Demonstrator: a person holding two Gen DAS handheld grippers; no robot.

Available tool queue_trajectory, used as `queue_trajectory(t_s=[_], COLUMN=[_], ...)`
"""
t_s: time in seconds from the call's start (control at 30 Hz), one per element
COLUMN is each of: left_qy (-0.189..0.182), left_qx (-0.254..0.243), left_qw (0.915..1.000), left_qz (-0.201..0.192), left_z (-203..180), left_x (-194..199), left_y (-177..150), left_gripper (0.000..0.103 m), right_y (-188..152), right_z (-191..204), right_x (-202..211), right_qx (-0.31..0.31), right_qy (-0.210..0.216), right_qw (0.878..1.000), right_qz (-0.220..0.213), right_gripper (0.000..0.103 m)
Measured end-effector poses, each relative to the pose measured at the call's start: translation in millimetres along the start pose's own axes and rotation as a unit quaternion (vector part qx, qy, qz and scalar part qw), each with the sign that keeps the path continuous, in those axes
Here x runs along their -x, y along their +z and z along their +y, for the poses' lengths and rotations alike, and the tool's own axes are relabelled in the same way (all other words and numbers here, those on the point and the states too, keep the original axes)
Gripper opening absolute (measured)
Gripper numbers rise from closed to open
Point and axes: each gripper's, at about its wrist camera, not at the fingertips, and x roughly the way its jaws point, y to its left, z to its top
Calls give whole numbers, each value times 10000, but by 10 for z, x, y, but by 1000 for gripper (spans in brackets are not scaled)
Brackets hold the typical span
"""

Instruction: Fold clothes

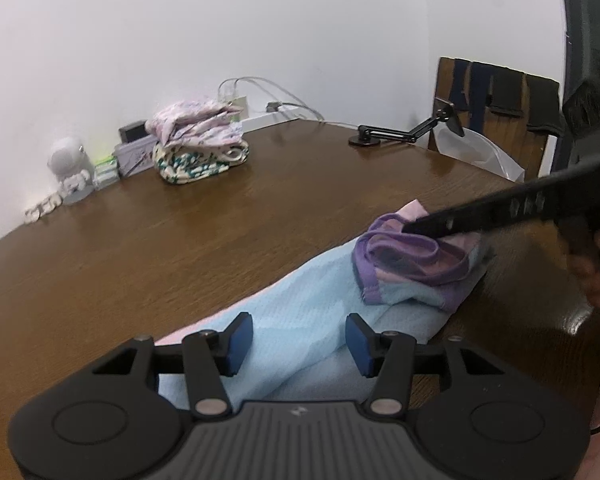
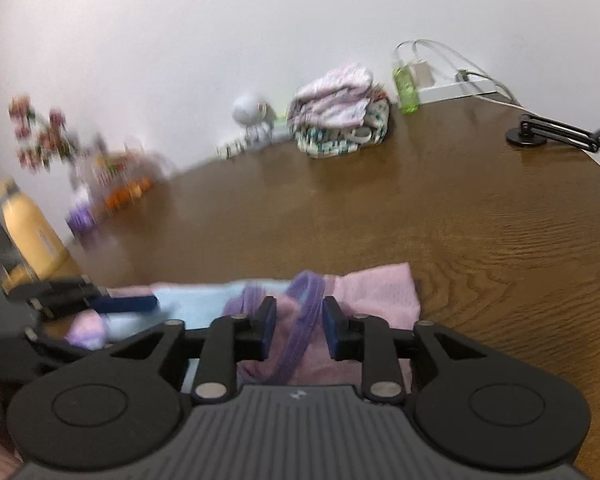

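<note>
Left wrist view: my left tool (image 1: 299, 344) gapes over the blue garment (image 1: 300, 320); right tool (image 2: 298, 326) open astride purple trim; folded pile (image 1: 200, 148) upper left on counter (image 1: 260, 220).

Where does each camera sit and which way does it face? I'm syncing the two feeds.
Left wrist: on the left gripper, facing across the brown wooden table over the light-blue garment with purple trim; its open fingers show, the right gripper entering from the right.
Right wrist: on the right gripper, over the garment's pink end; the left gripper appears at left.
Shared: garment, table, the folded patterned clothes pile, black desk arm.
</note>
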Motion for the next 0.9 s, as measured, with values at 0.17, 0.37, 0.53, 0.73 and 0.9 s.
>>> queue_trajectory(t_s=[0.17,0.37,0.53,0.73,0.9], left_qy=[-185,-414,-356,-407,-462], left_qx=[-284,-786,-768,-717,-639], left_qw=[9991,9957,9961,9964,9967], left_qz=[-235,-243,231,194,176], left_z=[-137,-449,-525,-478,-456], left_x=[-10,-252,-548,-545,-545], left_y=[214,415,301,185,187], left_gripper=[50,32,22,22,21], right_y=[85,-12,-113,-198,-256], right_z=[-275,-508,-523,-541,-640], right_x=[271,215,122,94,67], right_qx=[-593,-1083,-1341,-1854,-2305], right_qy=[-210,-309,-214,103,143], right_qw=[9979,9933,9899,9818,9727], right_qz=[-155,239,417,401,232], right_gripper=[45,45,40,30,21])
